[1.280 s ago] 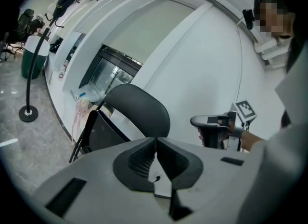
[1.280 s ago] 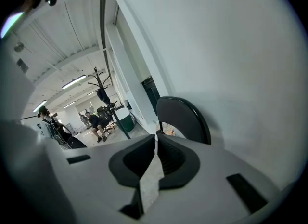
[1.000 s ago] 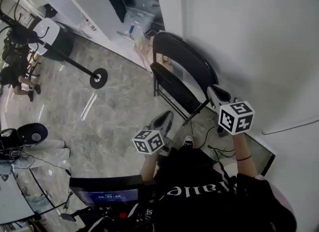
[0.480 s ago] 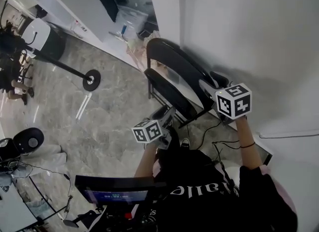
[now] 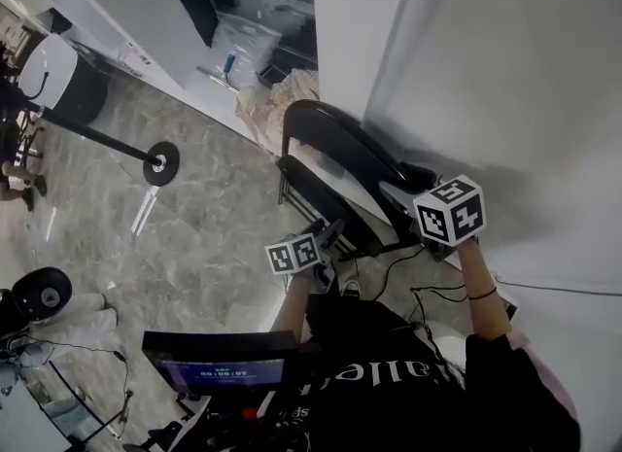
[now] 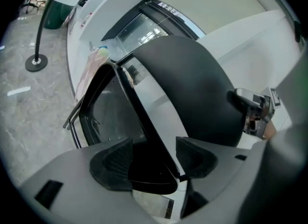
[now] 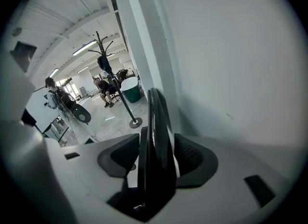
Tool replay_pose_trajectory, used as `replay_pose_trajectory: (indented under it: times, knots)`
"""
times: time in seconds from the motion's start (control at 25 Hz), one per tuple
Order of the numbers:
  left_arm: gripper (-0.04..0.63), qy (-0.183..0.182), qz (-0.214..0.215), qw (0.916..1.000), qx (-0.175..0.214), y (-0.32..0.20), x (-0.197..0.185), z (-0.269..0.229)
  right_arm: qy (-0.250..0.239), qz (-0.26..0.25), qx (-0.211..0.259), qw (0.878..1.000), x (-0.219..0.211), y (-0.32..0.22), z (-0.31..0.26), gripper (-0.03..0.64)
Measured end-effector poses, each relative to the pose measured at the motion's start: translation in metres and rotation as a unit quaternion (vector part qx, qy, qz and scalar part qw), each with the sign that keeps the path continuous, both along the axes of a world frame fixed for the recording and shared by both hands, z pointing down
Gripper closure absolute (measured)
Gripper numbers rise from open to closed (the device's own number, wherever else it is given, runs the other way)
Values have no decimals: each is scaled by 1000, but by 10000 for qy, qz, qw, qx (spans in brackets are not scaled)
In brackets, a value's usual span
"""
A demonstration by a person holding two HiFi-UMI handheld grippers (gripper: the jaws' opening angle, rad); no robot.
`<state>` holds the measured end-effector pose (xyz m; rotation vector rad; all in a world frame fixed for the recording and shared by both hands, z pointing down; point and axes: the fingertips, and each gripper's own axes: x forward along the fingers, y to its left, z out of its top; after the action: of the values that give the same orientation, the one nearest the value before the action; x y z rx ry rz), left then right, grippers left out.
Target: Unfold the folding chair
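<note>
A folded black chair (image 5: 340,163) leans against the white wall. Its rounded backrest (image 6: 192,83) and seat frame (image 6: 103,107) fill the left gripper view. My left gripper (image 5: 330,236) is at the seat's lower edge; its jaws have just been opening and stand open, with the seat's corner (image 6: 154,175) between the pads and untouched. My right gripper (image 5: 403,188) is at the backrest's upper side. Its jaws have also just been opening and straddle the chair's thin edge (image 7: 155,131), with gaps at both pads (image 7: 192,158).
A coat stand with a round base (image 5: 160,160) stands on the marble floor to the left. Cables (image 5: 437,290) lie by the wall's foot. A monitor (image 5: 219,367) is at my front. People sit far off (image 7: 103,89) near a green bin (image 7: 131,90).
Both grippers have moved forward and down onto the chair, the left to the seat's edge, the right to the backrest. Both pairs of jaws have gone from shut to open.
</note>
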<state>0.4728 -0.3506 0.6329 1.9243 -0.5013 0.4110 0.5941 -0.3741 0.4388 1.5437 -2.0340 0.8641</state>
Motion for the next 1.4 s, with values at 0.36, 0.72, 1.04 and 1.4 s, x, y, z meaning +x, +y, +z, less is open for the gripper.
replay_pose_trajectory:
  times: [0.36,0.72,1.04,1.4]
  knots:
    - [331,168,-164,9972,-709,-19,36,36,-283,-206,-680,9971,-6,-6,17,405]
    - [338,13,-1043,9814,-1609,-34,53,58,420,-616,-1247,9894,-11,-1,39,522]
    - [368,47,-1343,9787,-1551,-33,48,57,15,-684,-1345,9885,-16,1,38,549]
    - [386,412,-1733,9731,-1458,-19,9,49,-303,-746,-1279,9885,-56,17,28,545]
